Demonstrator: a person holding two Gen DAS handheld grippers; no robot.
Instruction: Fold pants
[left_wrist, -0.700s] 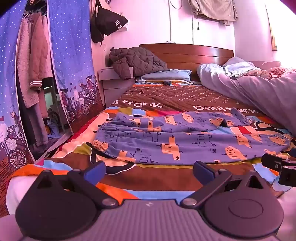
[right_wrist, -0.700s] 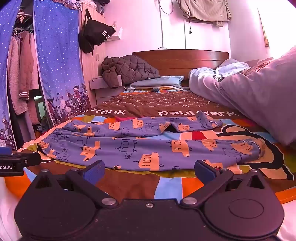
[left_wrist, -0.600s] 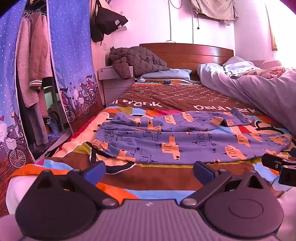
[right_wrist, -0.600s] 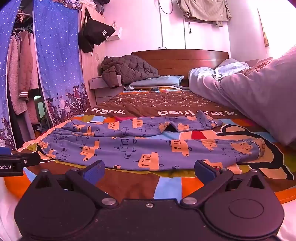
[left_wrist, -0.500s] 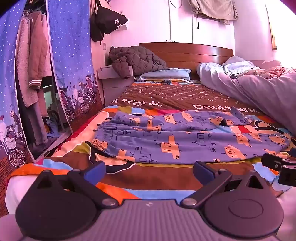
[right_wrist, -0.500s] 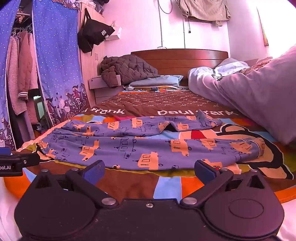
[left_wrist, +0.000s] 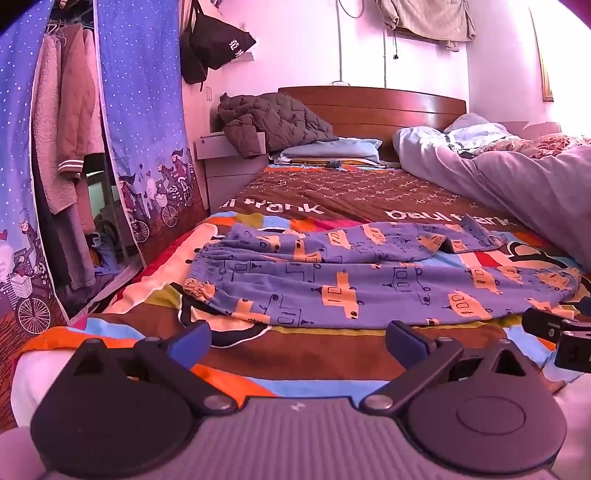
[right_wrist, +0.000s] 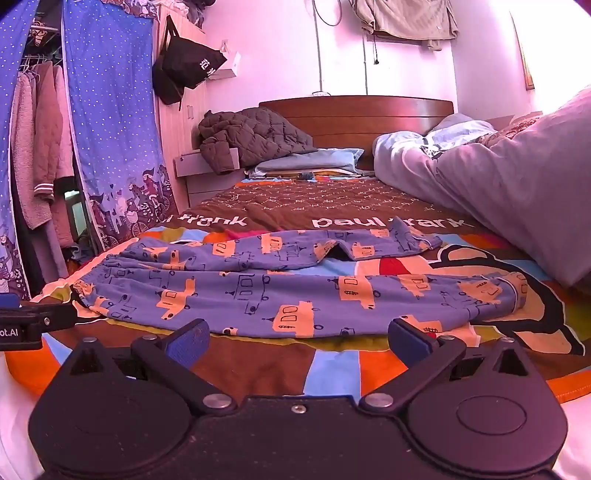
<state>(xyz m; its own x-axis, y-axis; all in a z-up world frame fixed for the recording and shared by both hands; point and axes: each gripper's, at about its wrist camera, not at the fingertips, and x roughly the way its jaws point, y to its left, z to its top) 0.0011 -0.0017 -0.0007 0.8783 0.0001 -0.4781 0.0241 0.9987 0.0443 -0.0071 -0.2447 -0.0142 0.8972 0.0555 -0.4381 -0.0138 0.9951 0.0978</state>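
Purple pants (left_wrist: 369, 280) with orange car prints lie spread across the colourful bedspread (left_wrist: 295, 354), waistband at the left, both legs running right. The right wrist view shows the same pants (right_wrist: 295, 288), the far leg's cuff folded over. My left gripper (left_wrist: 297, 341) hovers open just short of the pants' near edge, nothing between its blue fingers (left_wrist: 190, 341). My right gripper (right_wrist: 297, 339) is open too, level with the near leg's edge and holding nothing. Each gripper's tip shows at the edge of the other's view.
A rumpled lilac duvet (left_wrist: 517, 181) fills the bed's right side. A dark quilted jacket (left_wrist: 273, 122) and pillows lie by the wooden headboard (left_wrist: 369, 107). A wardrobe with a blue curtain (left_wrist: 144, 122) and hanging clothes stands at the left.
Both views have crept slightly nearer the pants; otherwise nothing has changed and both grippers stay open.
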